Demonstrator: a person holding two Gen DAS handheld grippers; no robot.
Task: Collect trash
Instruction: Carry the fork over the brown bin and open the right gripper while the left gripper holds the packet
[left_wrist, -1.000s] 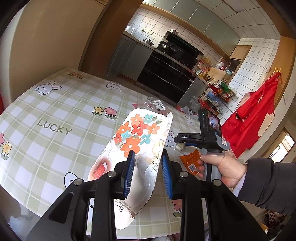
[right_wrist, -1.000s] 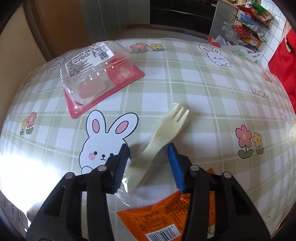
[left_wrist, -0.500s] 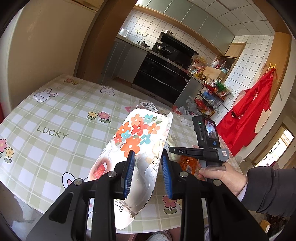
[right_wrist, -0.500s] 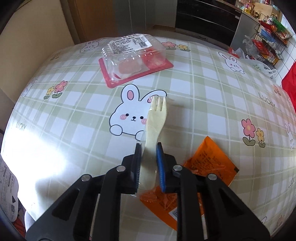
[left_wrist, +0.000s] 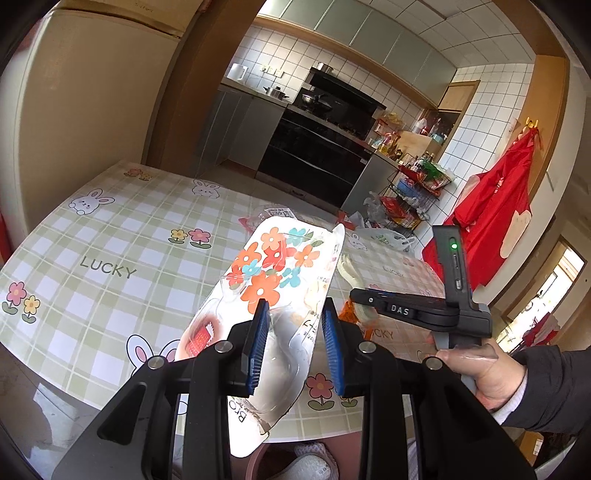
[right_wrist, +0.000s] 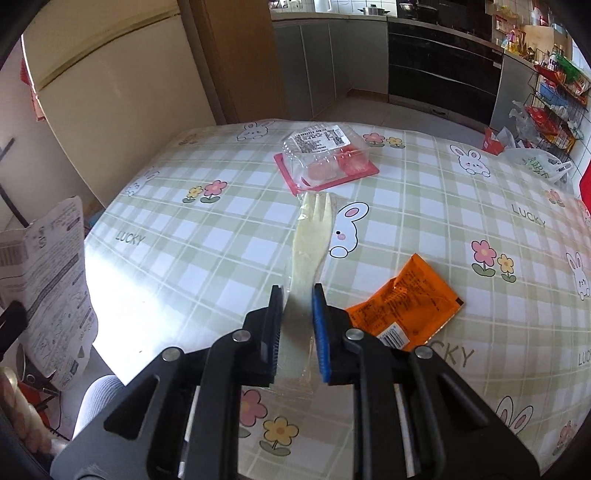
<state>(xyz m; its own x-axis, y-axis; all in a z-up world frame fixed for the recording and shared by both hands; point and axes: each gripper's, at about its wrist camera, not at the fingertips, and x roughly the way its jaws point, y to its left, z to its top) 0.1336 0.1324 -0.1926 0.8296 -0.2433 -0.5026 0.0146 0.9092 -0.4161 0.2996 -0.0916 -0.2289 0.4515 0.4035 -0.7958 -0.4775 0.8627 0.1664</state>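
Note:
My left gripper (left_wrist: 295, 343) is shut on a large flower-printed plastic bag (left_wrist: 273, 273), held up over the near edge of the table; the same bag (right_wrist: 48, 280) shows at the left of the right wrist view. My right gripper (right_wrist: 297, 325) is shut on a cream plastic fork in a clear wrapper (right_wrist: 310, 236), lifted above the tablecloth. From the left wrist view the fork (left_wrist: 351, 280) peeks out beside the bag, with the right gripper's body (left_wrist: 424, 314) and a person's hand (left_wrist: 487, 373) behind it. An orange sachet (right_wrist: 402, 306) lies on the table right of the fork.
A clear clamshell box on a pink tray (right_wrist: 325, 158) sits at the far side of the checked tablecloth (right_wrist: 184, 266). A white plastic bag (right_wrist: 535, 162) lies at the far right edge. Beyond are a fridge (right_wrist: 103, 74), kitchen cabinets and a wire rack (right_wrist: 554, 99).
The right gripper closed on the wrapped fork and lifted it off the table, pulling back and up. The left gripper rose slightly with the bag.

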